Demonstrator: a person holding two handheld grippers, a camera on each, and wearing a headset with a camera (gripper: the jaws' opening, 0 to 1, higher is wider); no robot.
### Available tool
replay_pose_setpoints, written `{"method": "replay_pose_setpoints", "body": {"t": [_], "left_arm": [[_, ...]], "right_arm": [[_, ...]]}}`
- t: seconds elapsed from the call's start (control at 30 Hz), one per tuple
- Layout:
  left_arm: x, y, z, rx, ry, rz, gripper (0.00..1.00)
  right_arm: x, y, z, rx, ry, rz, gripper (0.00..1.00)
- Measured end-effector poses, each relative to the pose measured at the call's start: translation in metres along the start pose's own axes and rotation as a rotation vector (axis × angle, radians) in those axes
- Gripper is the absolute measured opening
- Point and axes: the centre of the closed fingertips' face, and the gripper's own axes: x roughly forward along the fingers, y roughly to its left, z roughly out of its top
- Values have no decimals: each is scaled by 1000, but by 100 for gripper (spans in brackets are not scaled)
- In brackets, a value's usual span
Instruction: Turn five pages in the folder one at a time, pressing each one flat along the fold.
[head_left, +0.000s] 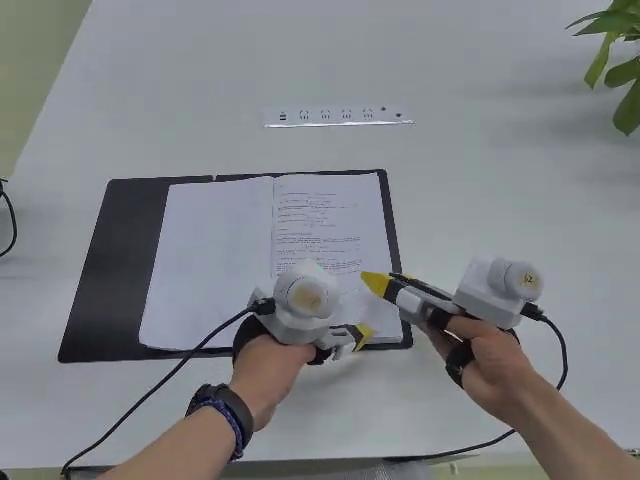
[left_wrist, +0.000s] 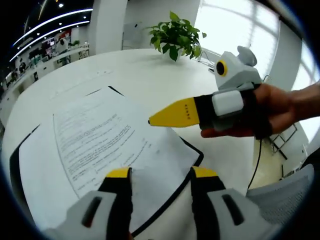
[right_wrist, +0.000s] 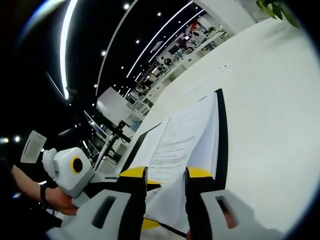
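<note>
The folder (head_left: 85, 300) cover is black; its pages (head_left: 325, 225) are white, the right one bearing lines of fine black print. The left gripper (head_left: 357, 334) and right gripper (head_left: 375, 283) have white-grey bodies, yellow jaw tips and black cables (head_left: 150, 400). The table (head_left: 480, 150) is white, the plant (head_left: 615, 60) green.

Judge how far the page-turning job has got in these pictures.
Done: the black folder lies open with a blank white sheet on its left side, which suggests at least one turn. In hand: the left tongs straddle, open, the near corner of the printed white page; the right tongs hover open above it. Left: lifting, turning and pressing it; the count cannot be told.
</note>
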Motion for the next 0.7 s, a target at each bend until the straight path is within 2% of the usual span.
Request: {"method": "replay_pose_setpoints", "body": {"t": [0.13, 0.2, 0.3, 0.47, 0.57, 0.7], "left_arm": [[-18, -1, 4, 4, -26, 19, 49], [-27, 1, 6, -22, -51, 31, 51], [-40, 2, 6, -18, -62, 46, 52], [-61, 13, 12, -20, -87, 80, 53], [-76, 15, 14, -19, -104, 98, 54], [-93, 19, 9, 1, -97, 117, 55]], "right_arm": [[-4, 2, -1, -5, -6, -4, 21], [-5, 5, 1, 11, -27, -1, 17], [-6, 7, 2, 42, -48, -3, 11], [-4, 18, -1, 45, -51, 6, 2], [-1, 23, -4, 47, -44, 8, 0], [0, 31, 1, 66, -80, 20, 0]]}}
